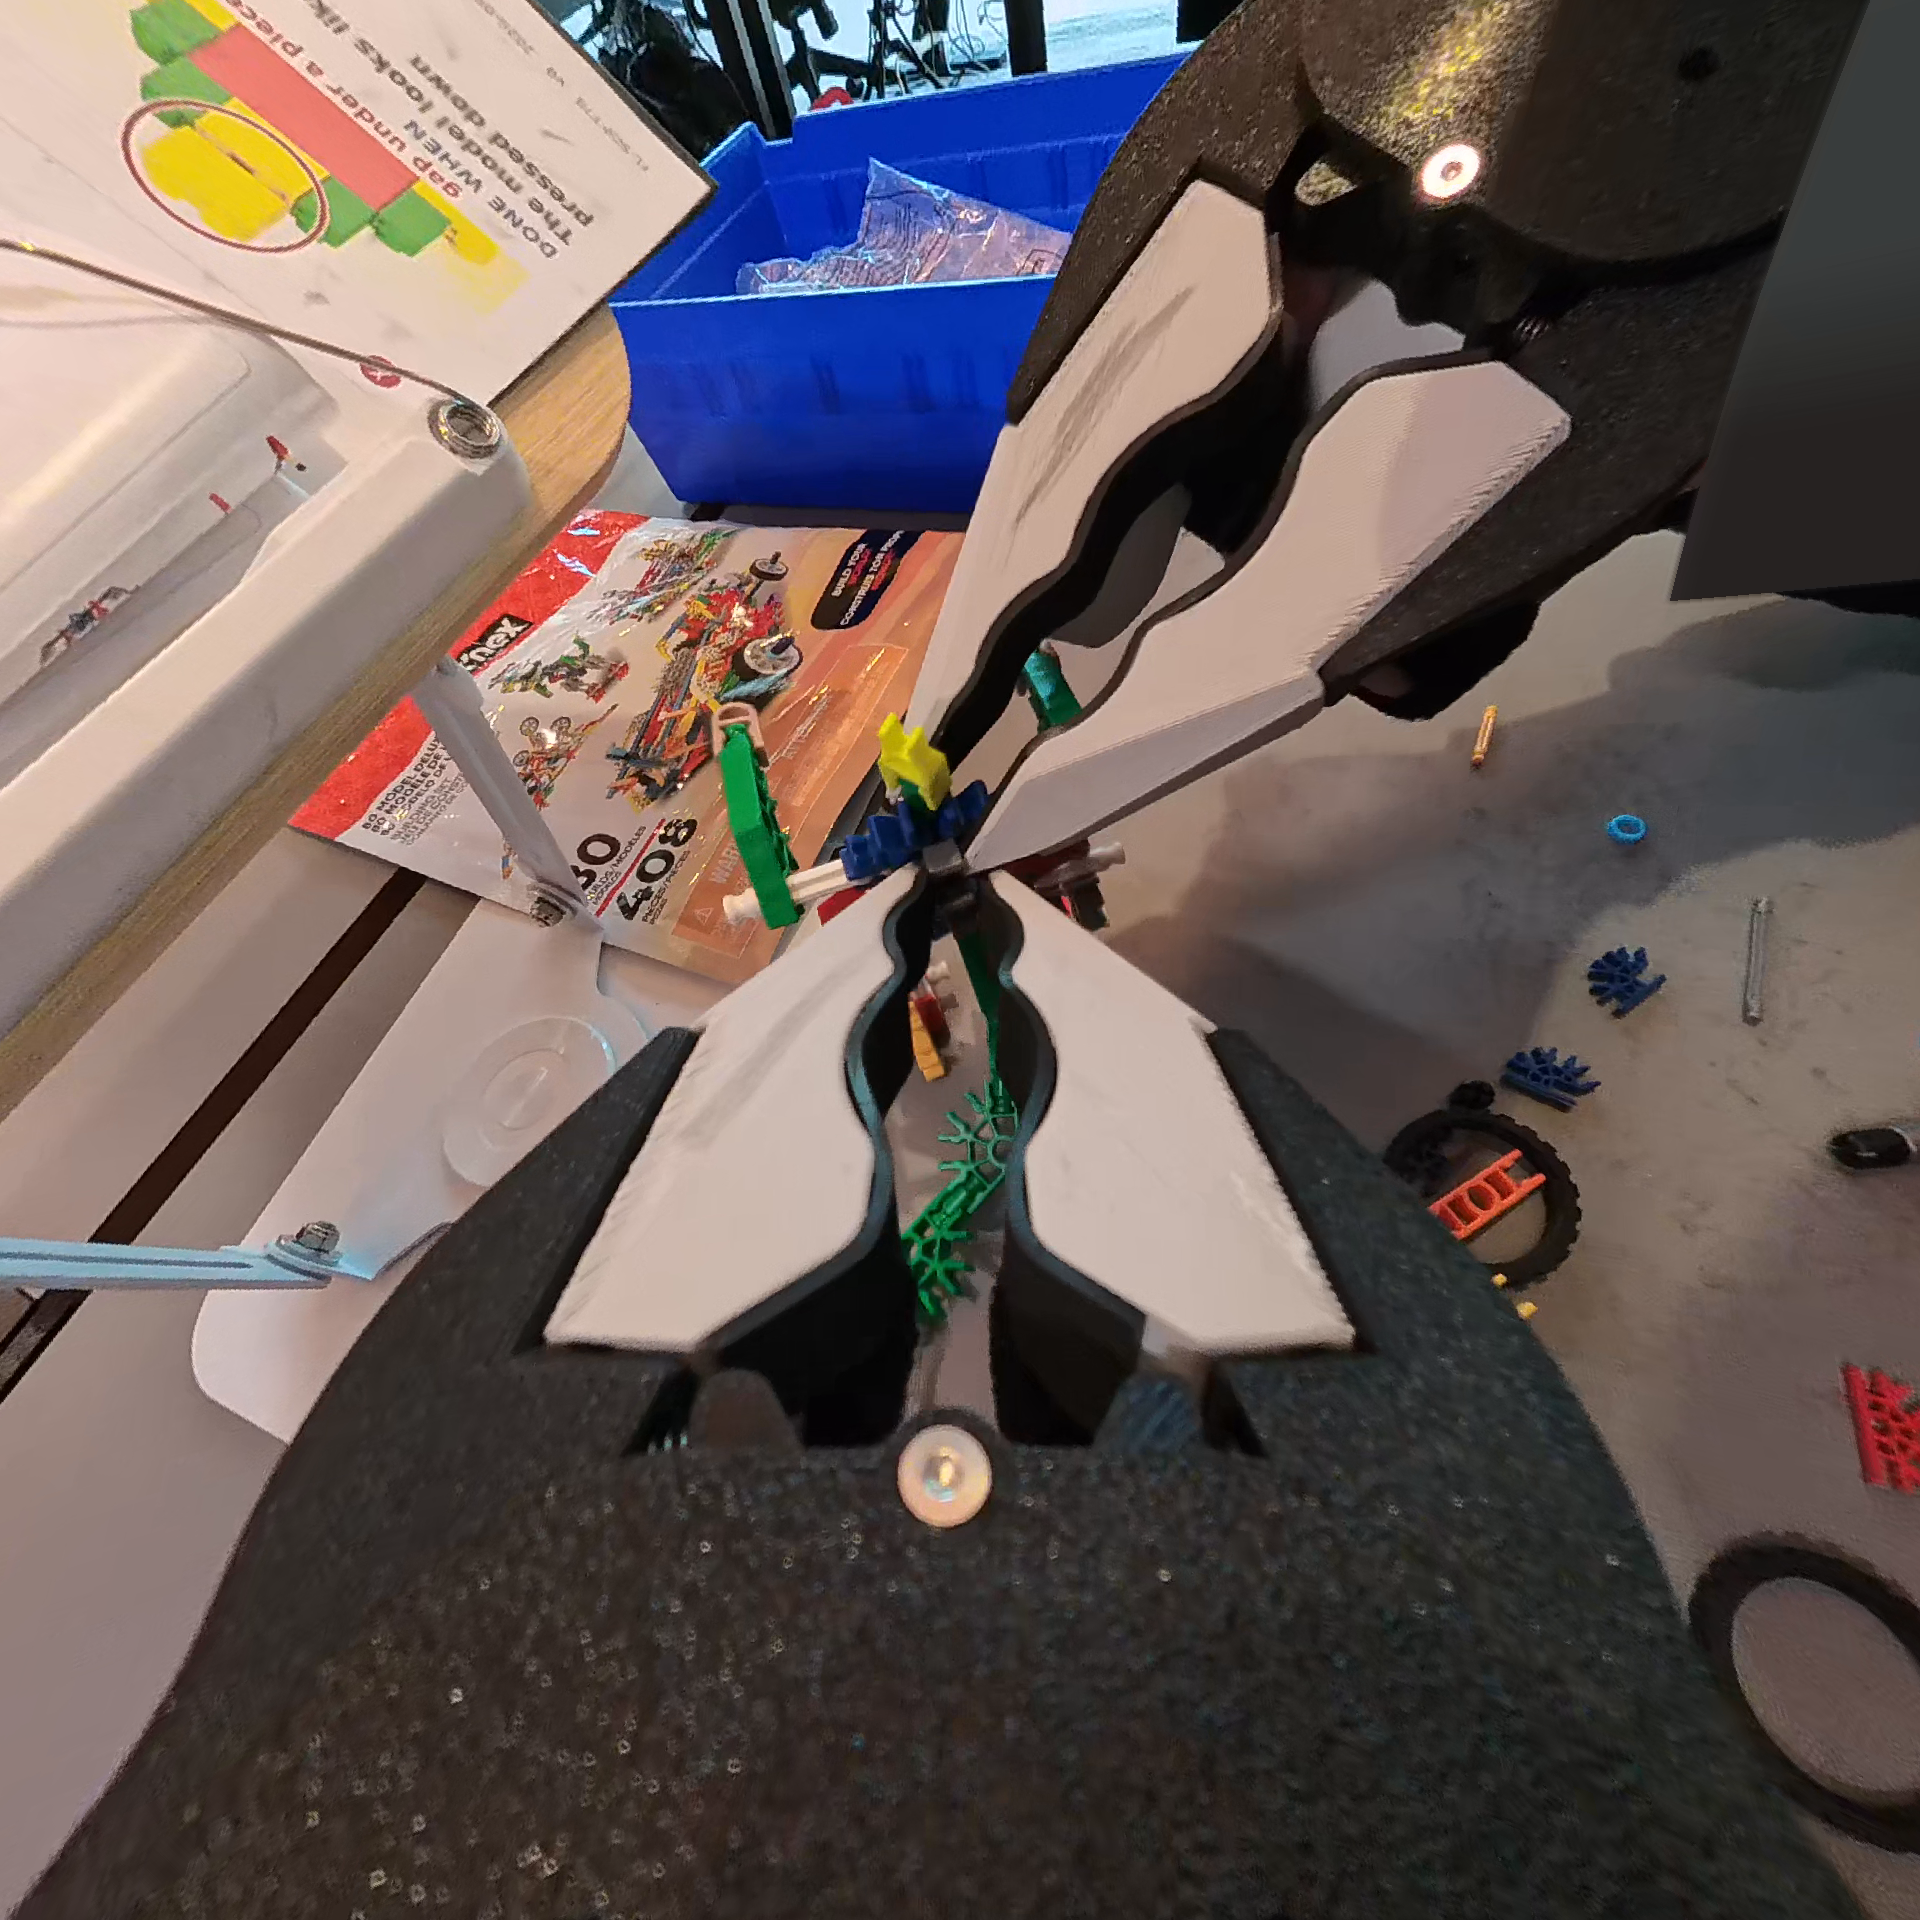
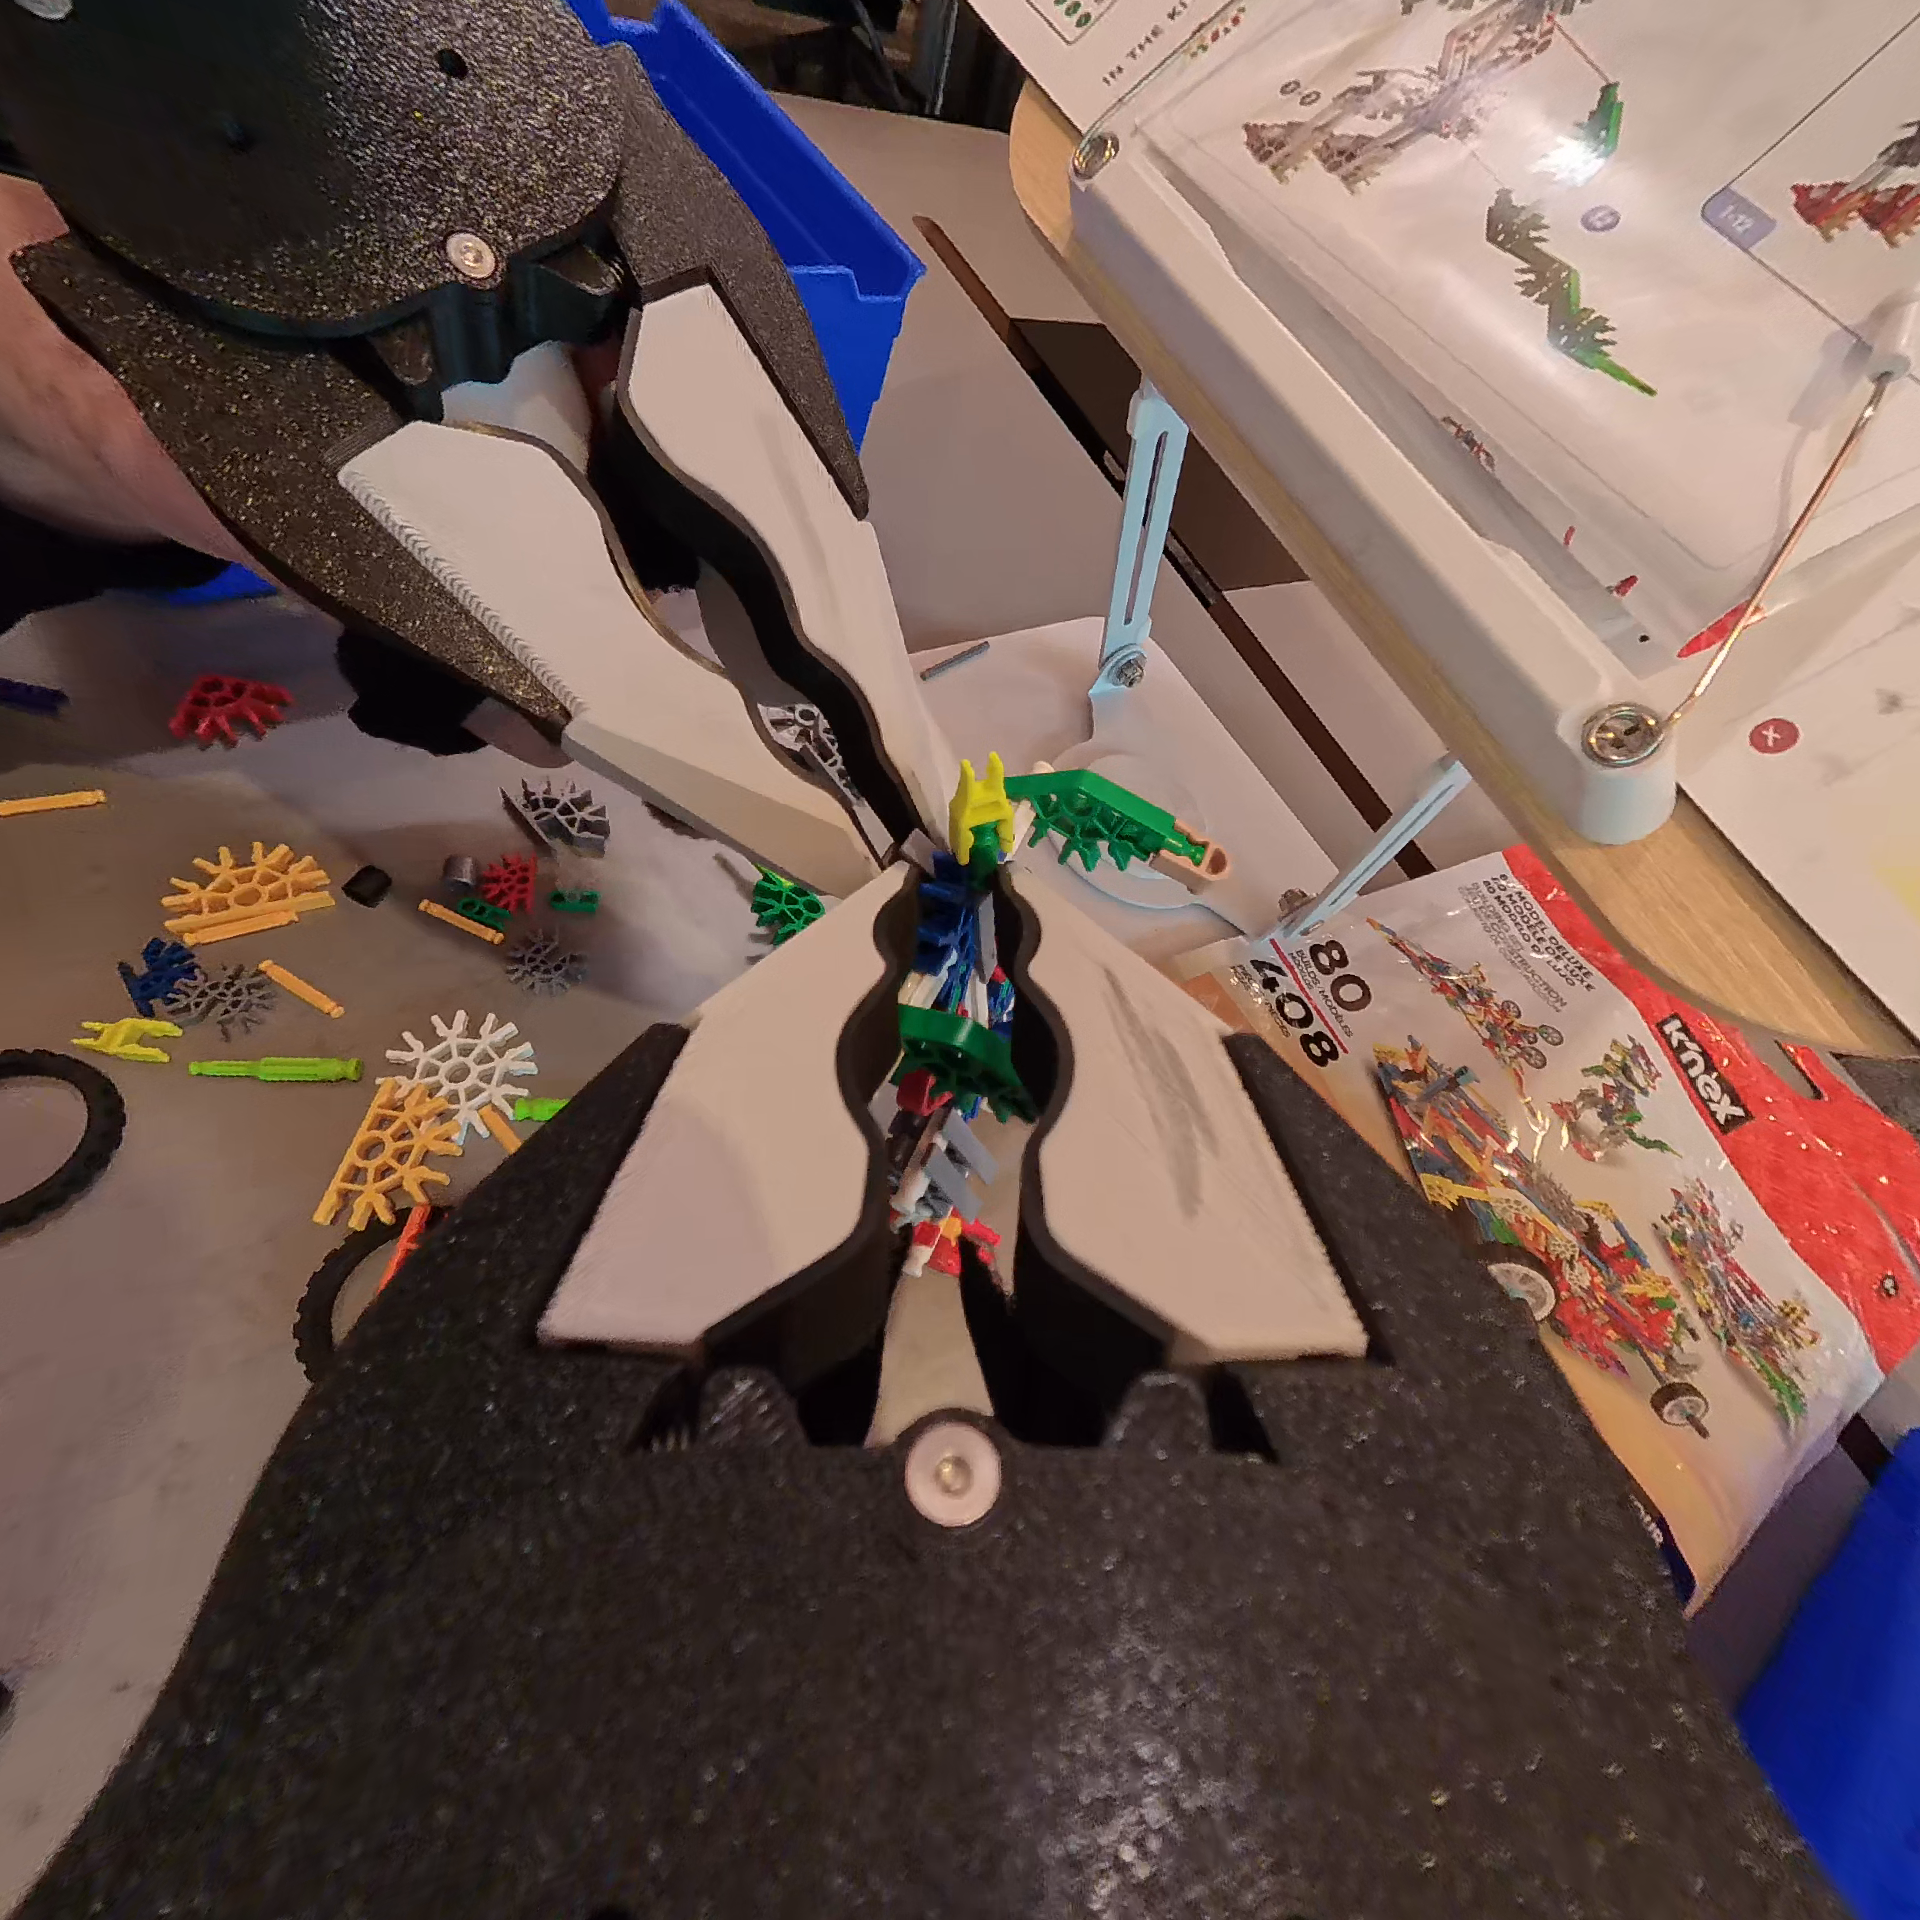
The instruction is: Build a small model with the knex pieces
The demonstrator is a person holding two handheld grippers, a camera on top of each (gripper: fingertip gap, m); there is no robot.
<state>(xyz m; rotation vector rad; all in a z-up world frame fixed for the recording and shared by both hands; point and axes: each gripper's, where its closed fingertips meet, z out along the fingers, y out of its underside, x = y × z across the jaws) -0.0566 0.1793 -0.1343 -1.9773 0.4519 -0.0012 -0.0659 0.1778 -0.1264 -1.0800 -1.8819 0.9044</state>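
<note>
Right gripper (image 2: 951,883) and left gripper (image 1: 940,883), tips meeting at twelve o'clock, both pinch one toy model (image 2: 961,935), steadying it from opposite sides.

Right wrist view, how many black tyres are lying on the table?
2. The first tyre lies at the left edge, cut by the frame; the second tyre peeks out beside the right hand-held gripper, which may hide more.
</note>
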